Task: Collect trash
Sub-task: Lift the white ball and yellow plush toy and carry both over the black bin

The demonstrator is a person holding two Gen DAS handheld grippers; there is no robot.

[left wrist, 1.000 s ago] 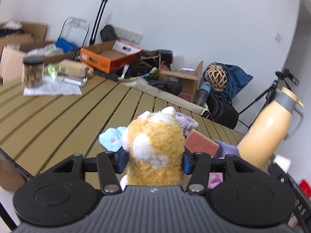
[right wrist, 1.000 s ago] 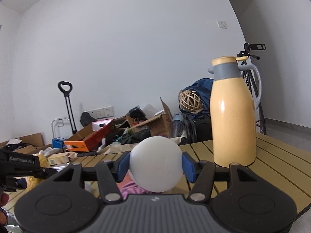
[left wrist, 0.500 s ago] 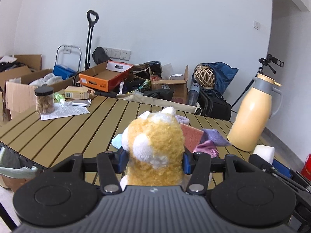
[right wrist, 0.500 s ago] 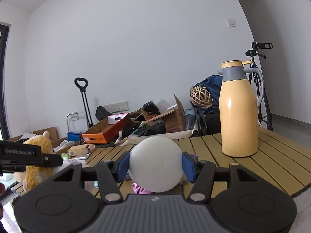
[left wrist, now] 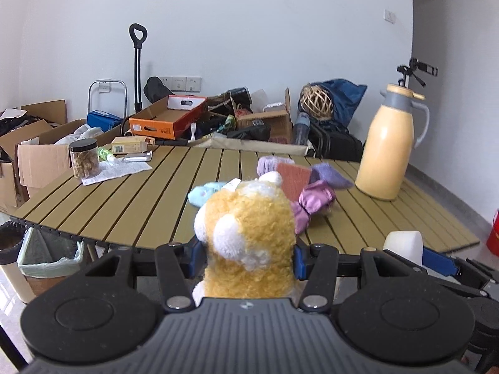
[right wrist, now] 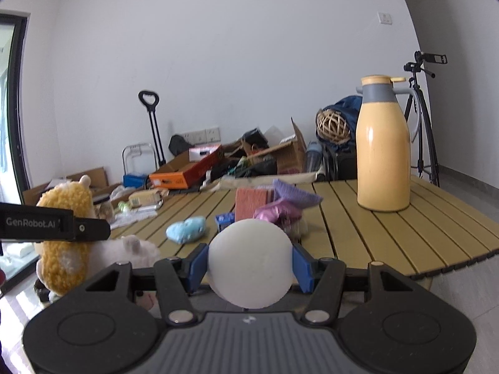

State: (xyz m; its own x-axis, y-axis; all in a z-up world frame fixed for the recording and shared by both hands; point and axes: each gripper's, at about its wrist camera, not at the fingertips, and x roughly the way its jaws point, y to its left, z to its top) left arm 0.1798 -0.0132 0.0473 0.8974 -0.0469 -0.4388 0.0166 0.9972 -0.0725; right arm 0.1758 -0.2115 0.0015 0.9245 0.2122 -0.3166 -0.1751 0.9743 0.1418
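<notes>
My left gripper (left wrist: 246, 258) is shut on a yellow and white plush toy (left wrist: 249, 237), held off the near edge of the slatted table (left wrist: 140, 193). The toy also shows in the right wrist view (right wrist: 67, 218). My right gripper (right wrist: 249, 265) is shut on a white ball (right wrist: 249, 265), also held in front of the table (right wrist: 405, 233). On the table lie a light blue plush (right wrist: 187, 229), a red sponge (right wrist: 252, 204), purple and pink cloths (right wrist: 287, 205) and a small blue wrapper (right wrist: 224, 219).
A yellow thermos jug (left wrist: 389, 146) stands at the table's right. A jar (left wrist: 84, 159), a paper sheet and small boxes lie at its left. A lined bin (left wrist: 40, 258) stands below the left corner. Cardboard boxes and bags crowd the floor behind.
Both grippers have drawn back from the table with their loads still held. The table and its things now look farther away, and the bin has come into the left view.
</notes>
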